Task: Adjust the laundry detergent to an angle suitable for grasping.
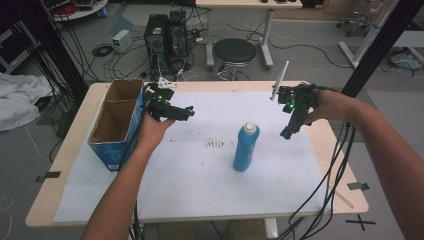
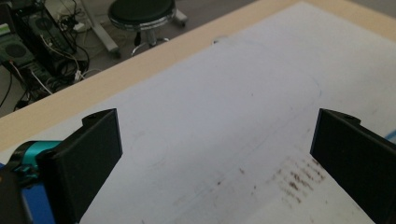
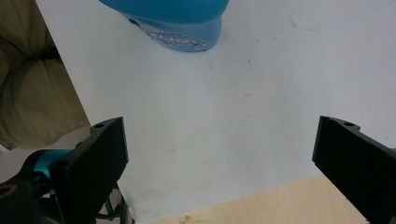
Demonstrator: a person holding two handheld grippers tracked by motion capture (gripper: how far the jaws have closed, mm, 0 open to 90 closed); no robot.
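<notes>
The high view looks forward and down over the whole table from the person's side, while each gripper view rides low and close, looking along its own jaws at the white sheet, the right one also catching the blue bottle.

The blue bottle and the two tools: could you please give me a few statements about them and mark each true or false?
1. The blue bottle stands upright on the white sheet. True.
2. The right tool is shut on the bottle. False: it is open, holds nothing and hangs apart from the bottle.
3. The left tool is open with only the sheet between its jaws. True.
4. The cardboard box sits at the table's right edge. False: it sits at the left edge, beside the left hand.
</notes>
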